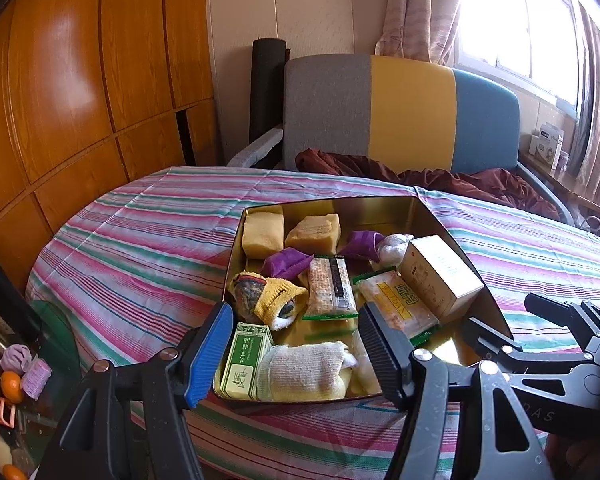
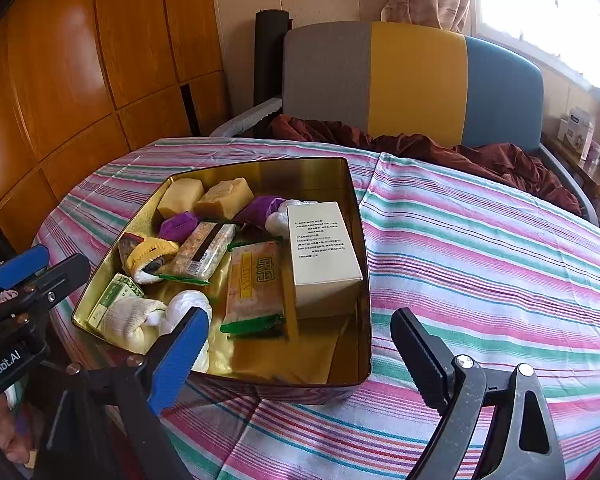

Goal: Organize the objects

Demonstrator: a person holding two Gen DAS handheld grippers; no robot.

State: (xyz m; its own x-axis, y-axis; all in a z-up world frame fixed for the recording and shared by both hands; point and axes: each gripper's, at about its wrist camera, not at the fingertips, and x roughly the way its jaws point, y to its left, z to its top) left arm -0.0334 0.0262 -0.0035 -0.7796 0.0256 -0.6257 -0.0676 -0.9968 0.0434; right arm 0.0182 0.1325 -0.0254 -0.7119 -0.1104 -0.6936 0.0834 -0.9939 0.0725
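Note:
An open gold tin [image 1: 340, 210] [image 2: 260, 172] sits on the striped tablecloth. It holds two yellow blocks [image 1: 262, 234], purple pouches [image 1: 286, 262], a white carton [image 1: 440, 276] [image 2: 320, 248], snack packets [image 1: 330, 288] [image 2: 254, 284], a green box [image 1: 246, 360] [image 2: 116, 296], a yellow sock bundle [image 1: 268, 296] and a rolled white cloth [image 1: 304, 368] [image 2: 132, 320]. My left gripper [image 1: 296, 350] hovers open over the tin's near end, with nothing pressed between its pads. My right gripper [image 2: 298, 356] stands open above the tin's near right corner and holds nothing.
The striped tablecloth [image 2: 480, 260] stretches to the right of the tin. Behind the table stands a grey, yellow and blue chair [image 1: 408, 108] with a maroon cloth [image 1: 460, 180] on it. A wooden wardrobe [image 1: 80, 80] fills the left. Oranges [image 1: 11, 386] and small items lie low at the left.

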